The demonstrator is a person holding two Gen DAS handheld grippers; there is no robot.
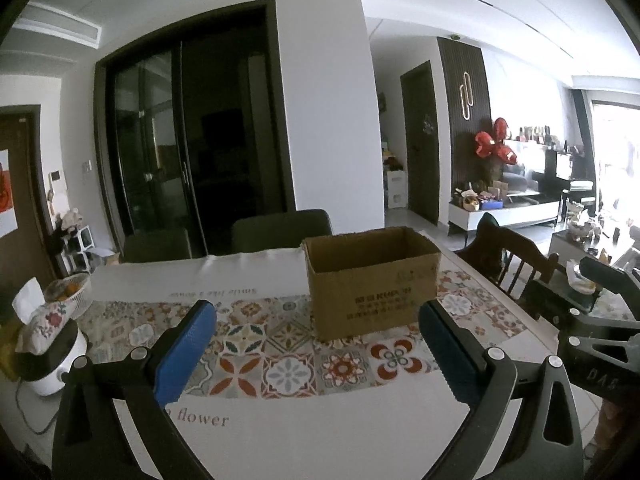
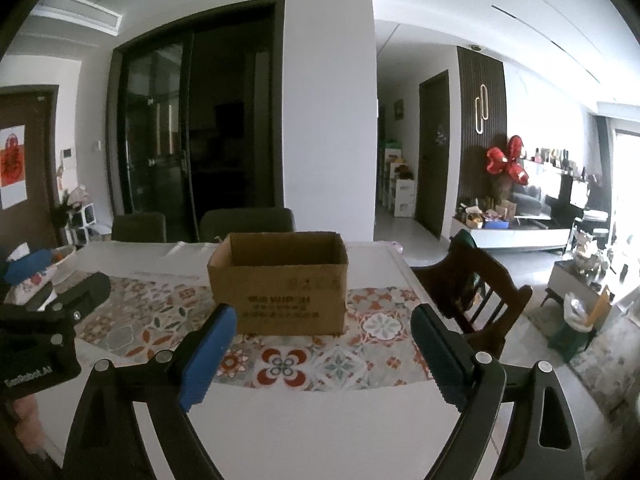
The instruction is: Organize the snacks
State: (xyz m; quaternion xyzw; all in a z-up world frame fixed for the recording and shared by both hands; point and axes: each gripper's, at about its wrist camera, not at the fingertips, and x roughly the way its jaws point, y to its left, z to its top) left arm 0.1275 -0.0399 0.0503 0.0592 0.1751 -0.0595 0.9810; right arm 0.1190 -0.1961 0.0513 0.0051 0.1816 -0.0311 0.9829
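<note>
In the left wrist view, the cardboard box (image 1: 374, 280) stands in the centre right of the frame on the table (image 1: 320, 432), with its flaps open at the top, on a runner with coloured tile patterns (image 1: 280, 360). The left gripper (image 1: 318, 344) fills the lower part of the frame, its 2 blue pads wide apart and nothing between them. In the right wrist view the same box sits in the middle of the frame, and the right gripper (image 2: 324, 352) is in the lower part, its jaws also apart and empty. No snack is visible on the table in either picture, and the inside of the box is hidden by its front wall, so I cannot tell if something is already inside. A tissue holder (image 1: 38, 312) is at the left edge and a wooden chair (image 1: 508, 256) stands at the right side of the table. I think the main risk is that both grippers are close together in front of the box; if they go forward at once, 1 can bump the other or push the light box along the smooth cloth. A pad can also catch the runner and pull it.
</note>
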